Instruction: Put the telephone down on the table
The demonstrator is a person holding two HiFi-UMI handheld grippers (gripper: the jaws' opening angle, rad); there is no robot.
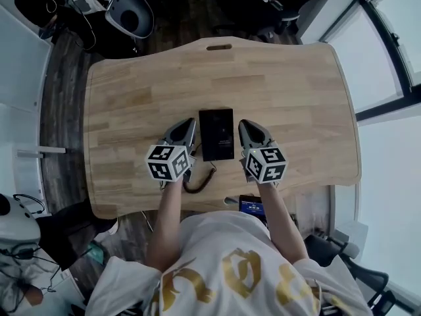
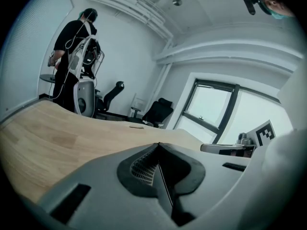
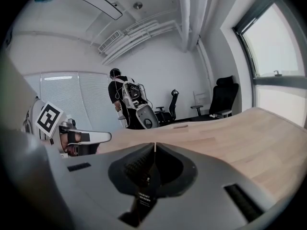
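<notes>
The black telephone (image 1: pixel 216 134) lies flat on the wooden table (image 1: pixel 296 97), near the front edge. Its coiled cord (image 1: pixel 199 180) curls off toward the person. My left gripper (image 1: pixel 187 125) hangs just left of the telephone and my right gripper (image 1: pixel 247 126) just right of it, both apart from it. In the left gripper view the jaws (image 2: pixel 159 145) meet with nothing between them. The right gripper view shows the same: its jaws (image 3: pixel 154 145) are shut and empty. Neither gripper view shows the telephone itself.
The table's front edge runs right below the grippers, with a small dark device (image 1: pixel 252 206) at the person's lap. Beyond the far edge are a white machine (image 1: pixel 128 8), office chairs (image 3: pixel 223 97) and a standing person (image 2: pixel 72 47). Windows line the right side.
</notes>
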